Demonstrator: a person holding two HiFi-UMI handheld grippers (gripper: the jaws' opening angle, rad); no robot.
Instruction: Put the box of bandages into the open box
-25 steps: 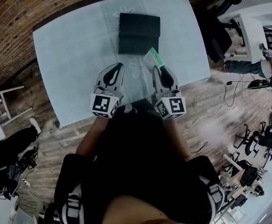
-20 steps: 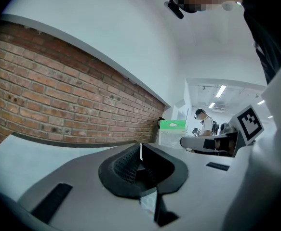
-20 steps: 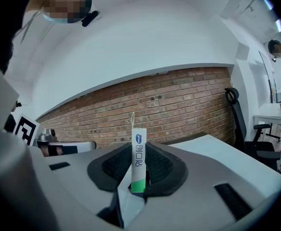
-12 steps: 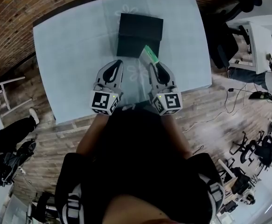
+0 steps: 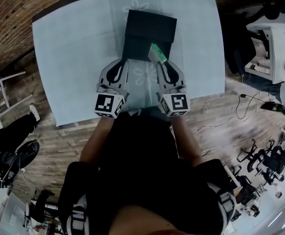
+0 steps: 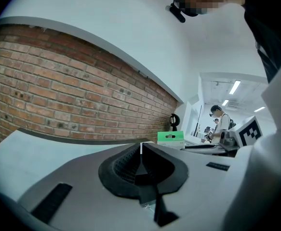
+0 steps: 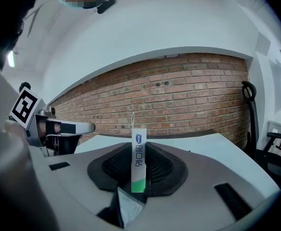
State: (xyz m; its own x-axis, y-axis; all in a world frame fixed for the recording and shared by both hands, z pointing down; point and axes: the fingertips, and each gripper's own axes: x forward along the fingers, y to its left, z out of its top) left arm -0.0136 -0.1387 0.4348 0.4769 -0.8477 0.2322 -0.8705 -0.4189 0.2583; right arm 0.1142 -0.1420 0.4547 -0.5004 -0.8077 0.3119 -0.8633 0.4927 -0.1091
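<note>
The box of bandages, white with a green end, stands on edge between the jaws of my right gripper, which is shut on it. Along the right gripper view the bandage box rises narrow side up. It hovers at the near right edge of the open black box on the pale table. My left gripper is at the black box's near left corner, jaws together and nothing in them. From the left gripper view the bandage box shows to the right.
A flower pattern marks the tablecloth between the grippers. A brick wall runs behind the table. A white desk and an office chair stand to the right, and a seated person's legs show at the left.
Both grippers have moved forward over the table toward the black box. The bandage box has travelled with the right gripper and now reaches the black box's near edge.
</note>
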